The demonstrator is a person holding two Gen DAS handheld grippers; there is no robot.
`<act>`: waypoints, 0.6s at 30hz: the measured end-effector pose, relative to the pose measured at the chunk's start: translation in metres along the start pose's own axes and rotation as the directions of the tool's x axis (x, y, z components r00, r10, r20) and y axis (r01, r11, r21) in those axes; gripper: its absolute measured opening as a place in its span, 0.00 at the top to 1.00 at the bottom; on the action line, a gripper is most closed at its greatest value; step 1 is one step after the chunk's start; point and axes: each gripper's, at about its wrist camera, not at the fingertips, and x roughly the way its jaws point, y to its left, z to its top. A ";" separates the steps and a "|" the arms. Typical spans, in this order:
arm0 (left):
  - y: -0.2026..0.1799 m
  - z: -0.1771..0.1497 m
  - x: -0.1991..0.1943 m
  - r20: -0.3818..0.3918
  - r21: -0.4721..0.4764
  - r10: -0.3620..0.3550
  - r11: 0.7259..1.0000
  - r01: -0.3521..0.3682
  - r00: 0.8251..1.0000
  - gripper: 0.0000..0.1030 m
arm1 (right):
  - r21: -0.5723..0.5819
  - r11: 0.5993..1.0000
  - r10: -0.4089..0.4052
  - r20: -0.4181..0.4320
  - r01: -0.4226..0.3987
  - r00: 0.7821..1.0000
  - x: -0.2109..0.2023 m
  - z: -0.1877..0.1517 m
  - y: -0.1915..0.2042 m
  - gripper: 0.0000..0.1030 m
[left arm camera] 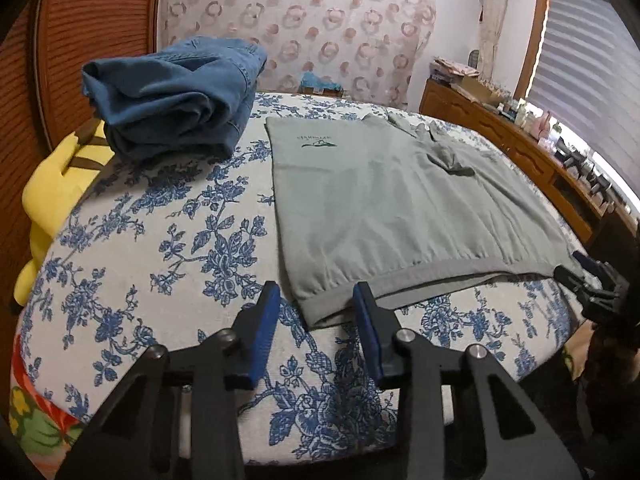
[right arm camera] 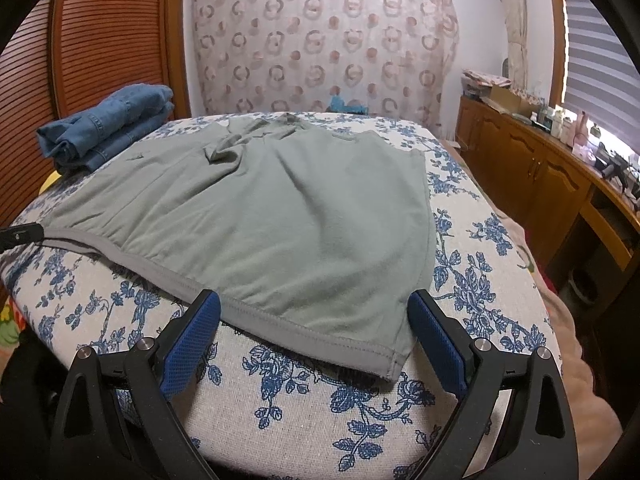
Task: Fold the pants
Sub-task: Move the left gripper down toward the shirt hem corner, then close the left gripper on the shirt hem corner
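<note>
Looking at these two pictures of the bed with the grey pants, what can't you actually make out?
- Small logo on the grey pants: left wrist view, lettering too small.
- Items on the wooden sideboard: both views, small and washed out by window glare.
- Yellow object: left view, partly under the folded jeans.

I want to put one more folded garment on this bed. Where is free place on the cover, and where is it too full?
Free: the floral bed cover between the grey pants and the yellow cushion, in front of the folded jeans. Also a narrower strip right of the pants, toward the bed edge. Crowded: the near edge, where the left gripper and right gripper straddle the waistband corners.
</note>
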 end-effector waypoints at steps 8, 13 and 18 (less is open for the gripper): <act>-0.008 0.001 0.002 -0.012 0.059 0.024 0.998 -0.023 1.000 0.81 | -0.001 1.000 -0.002 0.009 0.002 1.000 -0.001 -0.003 0.000 0.06; -0.008 0.003 -0.002 -0.005 0.067 0.017 0.998 -0.017 1.000 0.96 | -0.001 1.000 -0.001 0.009 0.001 1.000 -0.001 -0.003 0.001 0.06; -0.014 0.010 -0.014 0.027 0.077 -0.025 0.997 0.023 0.999 0.98 | -0.002 1.000 -0.002 0.008 0.002 1.000 -0.001 -0.003 0.001 0.06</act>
